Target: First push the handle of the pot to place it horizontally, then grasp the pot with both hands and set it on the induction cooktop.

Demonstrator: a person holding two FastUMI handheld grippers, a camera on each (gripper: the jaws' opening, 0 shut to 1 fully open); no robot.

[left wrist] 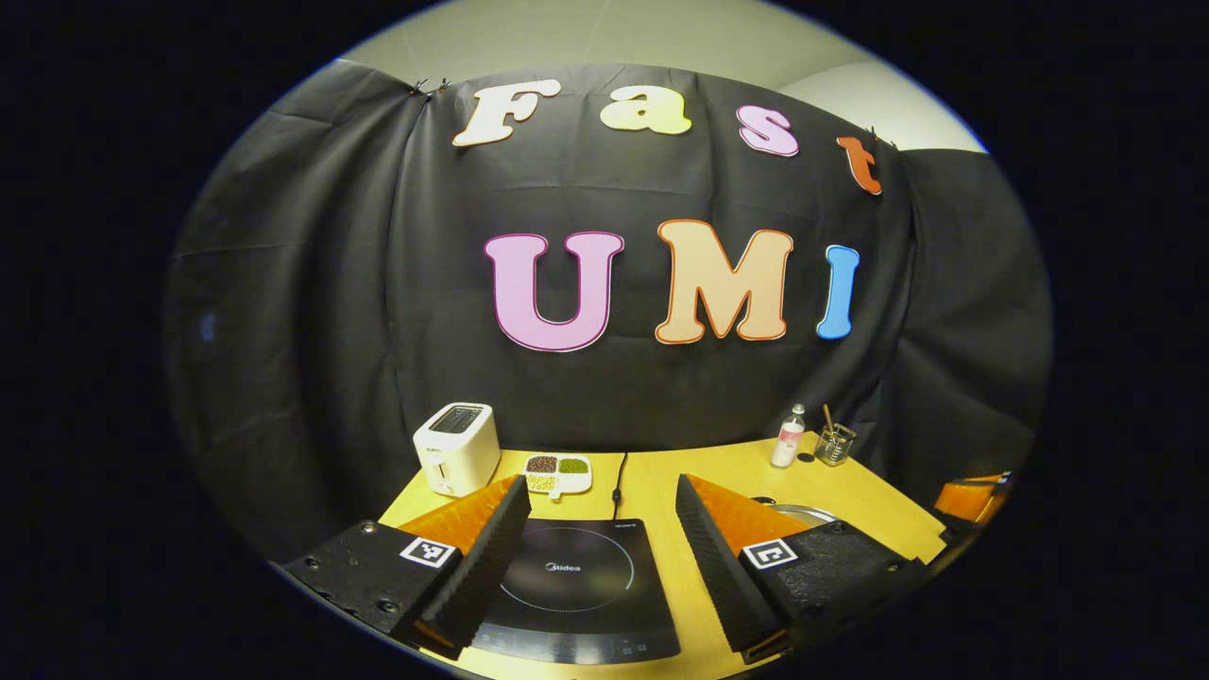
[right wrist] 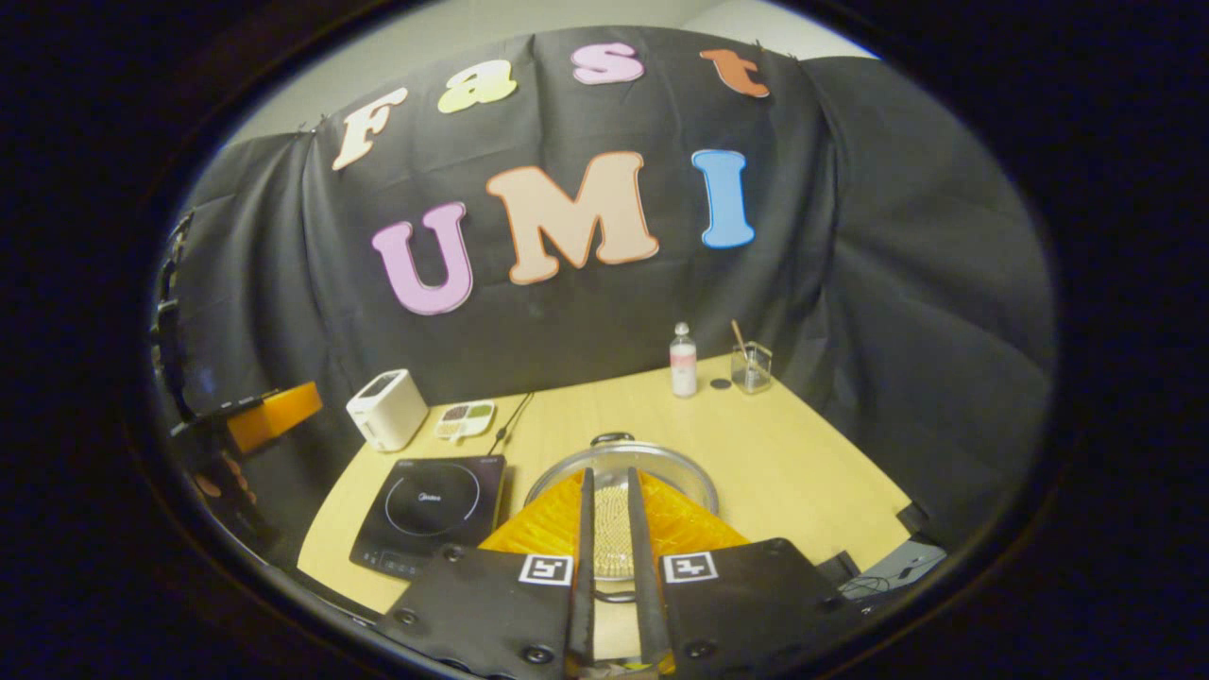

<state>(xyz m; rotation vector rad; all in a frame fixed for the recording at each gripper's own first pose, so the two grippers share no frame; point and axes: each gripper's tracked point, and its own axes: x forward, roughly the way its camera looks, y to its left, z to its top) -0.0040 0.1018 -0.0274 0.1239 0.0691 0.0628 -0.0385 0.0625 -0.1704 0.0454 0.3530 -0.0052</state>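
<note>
Yellow wooden tabletop [right wrist: 812,472] carrying the scene, seen from both gripper cameras. In the right gripper view, the round stainless-steel pot [right wrist: 661,467] sits near the table's middle, just to the right of the flat black induction cooktop [right wrist: 430,515] and apart from it; a dark handle loop [right wrist: 612,438] shows at the pot's far rim. The right gripper [right wrist: 609,491] hovers low over the pot's near side, its two orange-backed fingers nearly together with only a narrow slit between them; whether they pinch anything cannot be told. In the left gripper view, the left gripper [left wrist: 602,496] stands released, its ribbed black fingers spread wide on either side of the cooktop [left wrist: 576,586], holding nothing. A sliver of the pot's rim [left wrist: 803,513] appears behind the right-hand finger. Along the back of the table stand a white two-slot toaster [left wrist: 456,449], a white divided dish of beans [left wrist: 557,472], a small clear bottle with a pink label [left wrist: 789,437] and a glass cup holding a stick [left wrist: 835,442]. A black cable [left wrist: 619,477] runs back from the cooktop.
</note>
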